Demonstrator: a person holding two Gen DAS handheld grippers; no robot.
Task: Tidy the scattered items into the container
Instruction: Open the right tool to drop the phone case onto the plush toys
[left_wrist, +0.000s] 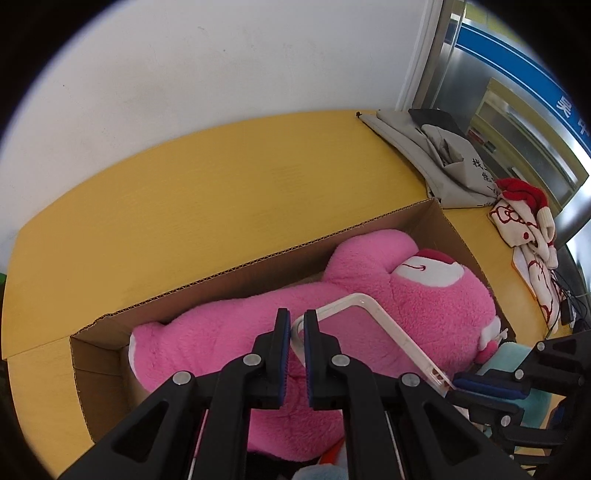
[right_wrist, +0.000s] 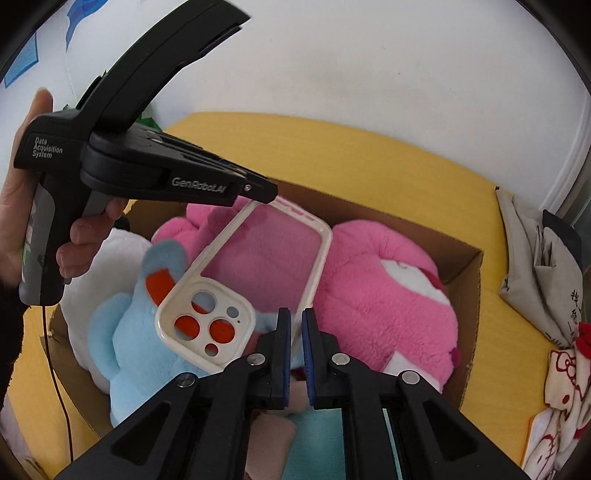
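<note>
Above the cardboard box (right_wrist: 469, 280) on the yellow bench (left_wrist: 221, 177), phone case (right_wrist: 258, 273) pinched at opposite ends by left tool (left_wrist: 295, 328) and right tool (right_wrist: 295, 328), both clamped on its thin rim, over pink plush (right_wrist: 388, 288) and blue plush (right_wrist: 140, 339). Risk: uneven release, case twisting, sliding off plush, bouncing out of the box.

Both wrist views look steeply down, close, sharing the cardboard box (left_wrist: 258, 254).
</note>
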